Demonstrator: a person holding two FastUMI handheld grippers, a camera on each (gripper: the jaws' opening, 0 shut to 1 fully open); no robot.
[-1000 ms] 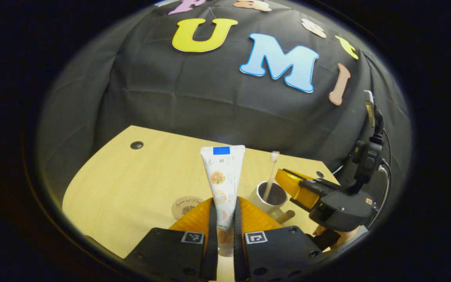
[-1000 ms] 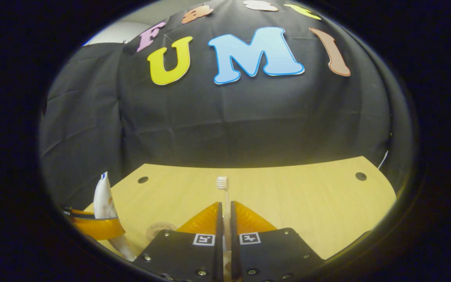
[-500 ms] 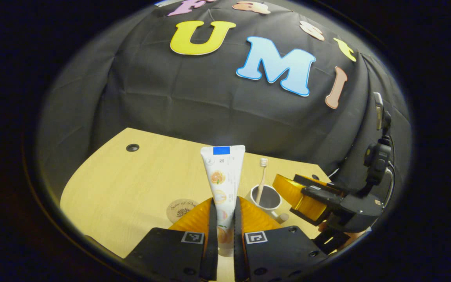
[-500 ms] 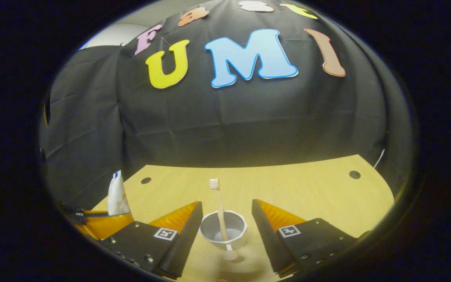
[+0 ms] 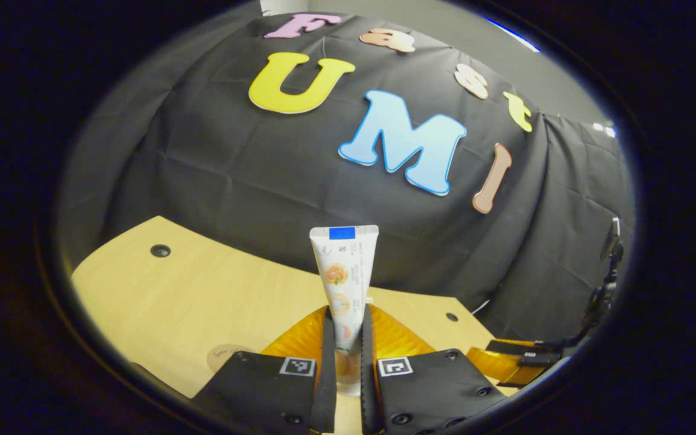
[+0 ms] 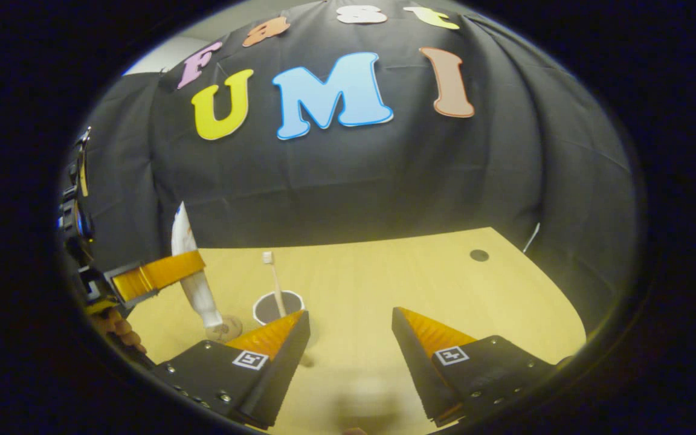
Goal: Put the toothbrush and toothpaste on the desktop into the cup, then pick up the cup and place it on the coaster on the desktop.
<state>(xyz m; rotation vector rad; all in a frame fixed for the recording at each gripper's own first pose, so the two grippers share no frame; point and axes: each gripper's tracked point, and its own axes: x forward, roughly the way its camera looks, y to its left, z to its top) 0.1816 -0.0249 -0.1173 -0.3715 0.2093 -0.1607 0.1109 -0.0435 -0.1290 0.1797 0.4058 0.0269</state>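
Note:
My left gripper (image 5: 346, 315) is shut on the white toothpaste tube (image 5: 343, 272), which stands upright between its orange fingers with the crimped end up. In the right gripper view, that gripper (image 6: 156, 273) holds the tube (image 6: 194, 284) cap down, just above the round coaster (image 6: 226, 330). The white cup (image 6: 278, 307) stands on the desk right of the coaster, and the toothbrush (image 6: 273, 277) leans in it, bristles up. My right gripper (image 6: 348, 323) is open and empty, with the cup just beyond its left fingertip. The coaster's edge (image 5: 225, 354) peeks out left of the left gripper's fingers.
The light wooden desk (image 6: 420, 284) has cable holes (image 6: 479, 255) (image 5: 159, 250) near its back corners. A hand (image 6: 116, 327) grips the left gripper's handle. The right gripper's orange finger (image 5: 508, 360) lies at the lower right of the left gripper view. Black cloth backs the desk.
My right gripper opened, left the toothbrush standing in the cup, and drew back to the right. My left gripper kept hold of the toothpaste and swung, so the cup left its view.

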